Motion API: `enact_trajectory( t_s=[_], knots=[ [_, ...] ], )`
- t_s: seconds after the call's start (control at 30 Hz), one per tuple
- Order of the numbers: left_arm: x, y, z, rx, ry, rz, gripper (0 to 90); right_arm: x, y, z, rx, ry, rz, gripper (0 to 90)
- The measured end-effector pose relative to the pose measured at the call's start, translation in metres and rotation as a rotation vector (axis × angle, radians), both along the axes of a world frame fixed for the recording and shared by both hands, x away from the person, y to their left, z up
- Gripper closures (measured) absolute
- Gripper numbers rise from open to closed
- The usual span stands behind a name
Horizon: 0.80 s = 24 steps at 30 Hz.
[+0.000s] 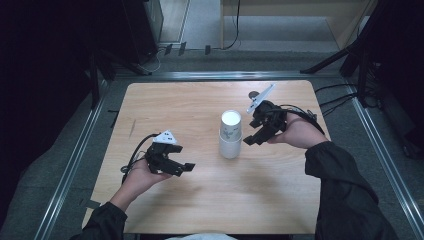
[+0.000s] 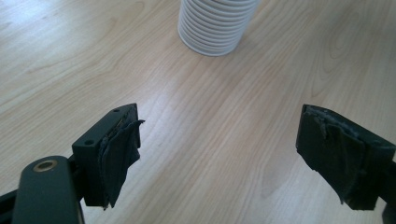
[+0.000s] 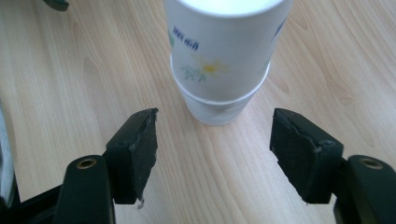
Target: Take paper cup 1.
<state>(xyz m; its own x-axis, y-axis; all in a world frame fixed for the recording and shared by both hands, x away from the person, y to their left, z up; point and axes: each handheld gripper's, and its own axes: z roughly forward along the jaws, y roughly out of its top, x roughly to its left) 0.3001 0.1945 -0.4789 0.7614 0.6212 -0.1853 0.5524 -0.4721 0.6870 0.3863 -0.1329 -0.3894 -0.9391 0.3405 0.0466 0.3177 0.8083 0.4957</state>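
Note:
A stack of white paper cups (image 1: pixel 230 134) stands upside down at the middle of the wooden table (image 1: pixel 200 105). Its top cup (image 3: pixel 224 46) carries a flower print and sits raised above the ones under it. My right gripper (image 1: pixel 252 133) is just right of the stack, open, with the stack (image 3: pixel 215 109) ahead of its jaws and not touched. My left gripper (image 1: pixel 184 169) is open to the left and nearer the front, apart from the stack. The ribbed rims at the stack's base (image 2: pixel 212 28) lie well ahead of the left gripper (image 2: pixel 219 149), with bare wood between its jaws.
A small dark round thing (image 1: pixel 254 94) lies on the table behind the right gripper. Metal rails (image 1: pixel 75 155) run along the floor on both sides of the table. Cables (image 1: pixel 340 97) trail off its right edge.

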Motion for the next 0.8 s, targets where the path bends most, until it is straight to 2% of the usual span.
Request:
enact_trajectory(
  t_s=[0.23, 0.53, 0.67, 0.8],
  knots=[
    [-0.004, 0.003, -0.001, 0.005, 0.006, -0.003, 13.8, 0.01, 0.015, 0.011, -0.05, 0.001, 0.03, 29.3],
    [-0.008, 0.004, -0.001, -0.006, 0.01, -0.011, 13.8, 0.021, 0.047, 0.023, -0.115, 0.012, 0.099, 24.9],
    [-0.008, 0.003, -0.002, 0.0, 0.012, -0.019, 13.9, 0.026, 0.059, 0.022, -0.158, 0.014, 0.108, 24.8],
    [-0.008, 0.003, -0.001, -0.006, 0.01, -0.023, 13.9, 0.03, 0.069, 0.02, -0.178, 0.014, 0.111, 24.8]
  ],
)
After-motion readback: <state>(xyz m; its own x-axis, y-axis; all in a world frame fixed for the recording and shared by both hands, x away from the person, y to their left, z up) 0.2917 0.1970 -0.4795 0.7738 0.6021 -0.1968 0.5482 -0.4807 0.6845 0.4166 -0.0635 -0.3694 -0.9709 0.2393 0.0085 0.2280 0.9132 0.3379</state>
